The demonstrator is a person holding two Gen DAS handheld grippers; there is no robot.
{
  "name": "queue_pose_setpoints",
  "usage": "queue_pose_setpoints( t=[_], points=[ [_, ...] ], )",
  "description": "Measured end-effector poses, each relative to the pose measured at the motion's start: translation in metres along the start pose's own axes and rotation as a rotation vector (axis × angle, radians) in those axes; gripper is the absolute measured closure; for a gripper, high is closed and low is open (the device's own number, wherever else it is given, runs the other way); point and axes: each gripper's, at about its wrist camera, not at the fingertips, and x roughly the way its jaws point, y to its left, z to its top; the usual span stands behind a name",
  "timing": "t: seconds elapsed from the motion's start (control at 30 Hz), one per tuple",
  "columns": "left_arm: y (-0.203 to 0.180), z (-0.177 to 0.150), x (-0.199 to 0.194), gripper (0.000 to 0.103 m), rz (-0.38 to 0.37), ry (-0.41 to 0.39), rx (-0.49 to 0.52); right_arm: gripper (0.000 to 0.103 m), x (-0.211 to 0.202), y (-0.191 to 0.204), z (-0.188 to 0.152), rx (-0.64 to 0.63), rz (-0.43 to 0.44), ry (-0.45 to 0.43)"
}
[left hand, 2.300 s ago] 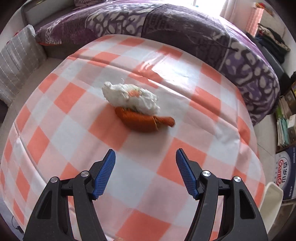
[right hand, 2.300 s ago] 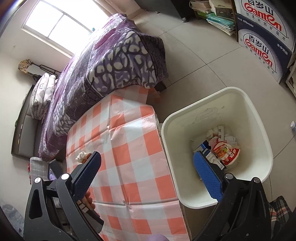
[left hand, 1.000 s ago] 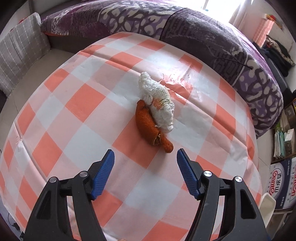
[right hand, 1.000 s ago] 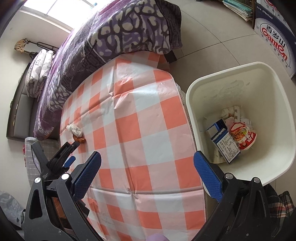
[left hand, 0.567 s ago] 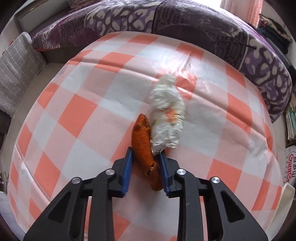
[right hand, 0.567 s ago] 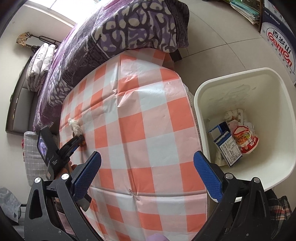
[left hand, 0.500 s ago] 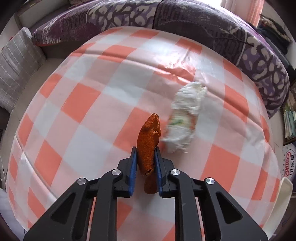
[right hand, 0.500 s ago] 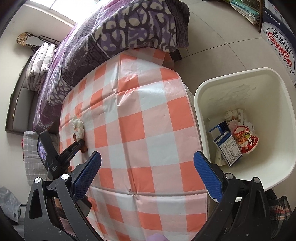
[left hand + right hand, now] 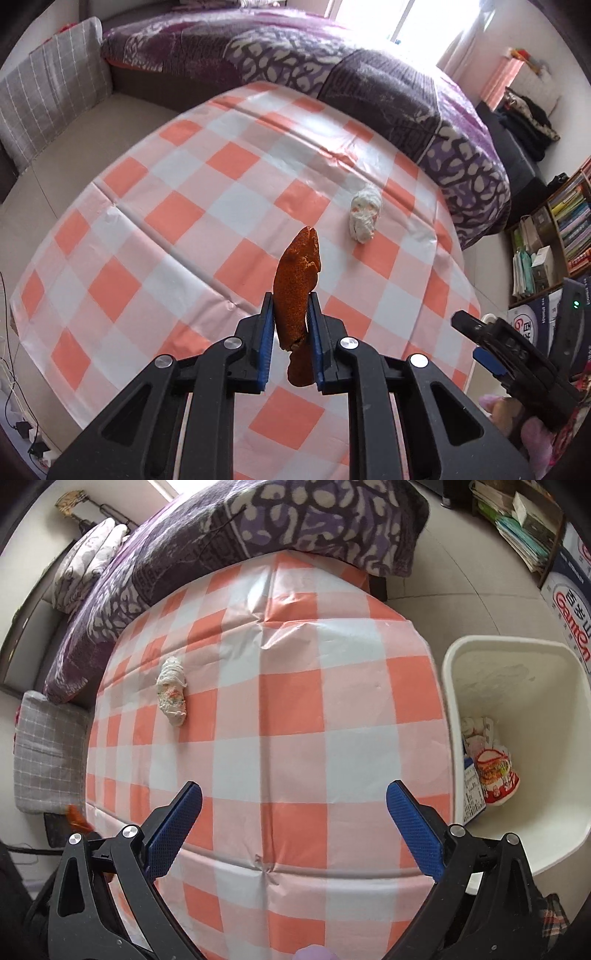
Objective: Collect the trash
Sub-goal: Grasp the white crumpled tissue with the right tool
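Note:
My left gripper [image 9: 291, 306] is shut on an orange peel [image 9: 297, 269], which stands up between the blue pads, lifted clear of the checked tablecloth [image 9: 184, 221]. A crumpled white tissue [image 9: 364, 214] with orange stains lies on the cloth farther back and to the right. In the right wrist view the same tissue [image 9: 171, 690] lies at the table's far left. My right gripper [image 9: 293, 812] stands open above the near table edge with nothing between its fingers. The peel's tip [image 9: 75, 814] shows at the lower left there.
A white bin [image 9: 517, 672] stands on the floor right of the table, with a carton, a snack wrapper and tissues inside. A purple patterned bed [image 9: 332, 66] runs behind the table. A grey checked cushion [image 9: 48, 99] lies at the left. Shelves with books [image 9: 565, 221] are at the right.
My left gripper closed on the orange peel and lifted it off the cloth, leaving the tissue behind. The right gripper swung left, away from the bin and over the table.

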Motion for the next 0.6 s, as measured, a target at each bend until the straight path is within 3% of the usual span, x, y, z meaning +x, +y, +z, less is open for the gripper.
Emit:
queue_pose_setpoints(
  t=[0.27, 0.53, 0.6],
  points=[
    [0.019, 0.027, -0.027, 0.085, -0.098, -0.044, -0.098, 0.007, 0.055, 0.082, 0.035, -0.112, -0.037, -0.061],
    [0.035, 0.037, -0.038, 0.085, -0.095, -0.079, -0.122, 0.008, 0.102, 0.134, 0.059, -0.254, -0.175, -0.087],
    [0.041, 0.038, -0.037, 0.085, -0.09, -0.079, -0.138, 0.023, 0.109, 0.137, 0.06, -0.263, -0.18, -0.077]
  ],
)
